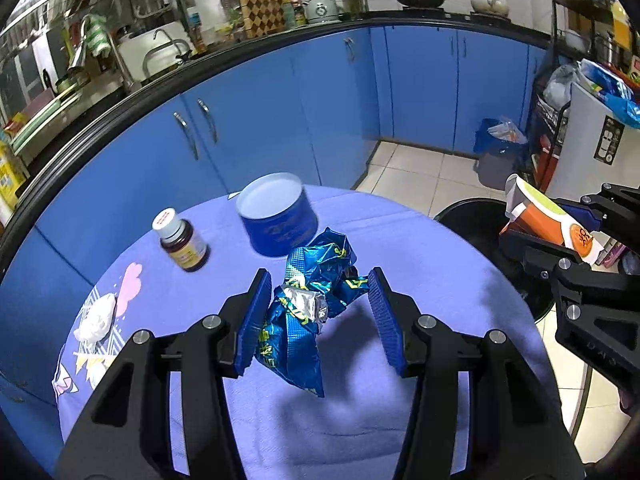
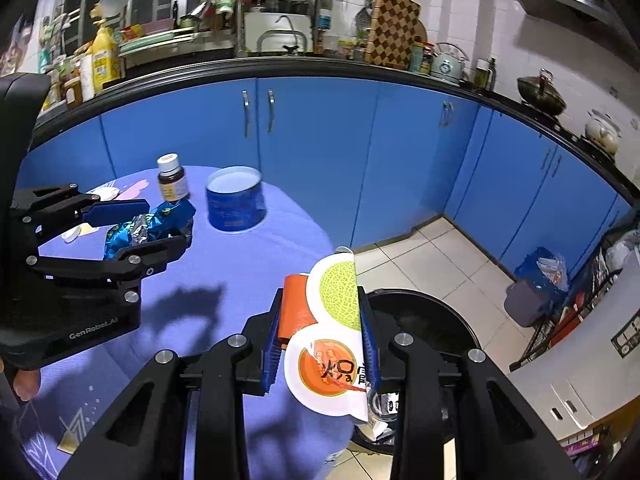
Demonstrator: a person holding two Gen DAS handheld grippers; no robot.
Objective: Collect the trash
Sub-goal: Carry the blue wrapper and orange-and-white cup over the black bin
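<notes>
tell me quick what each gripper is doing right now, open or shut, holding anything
Left gripper: open, jaws around the crumpled blue wrapper, not clamped.
Right gripper: shut on the orange and white melon packet, beside the black bin.

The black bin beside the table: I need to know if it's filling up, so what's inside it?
Little shows inside the black bin: a dark wall and a scrap of packaging near its front rim. The carton, clamped in the right gripper, and that gripper's arms cover the rest.
</notes>
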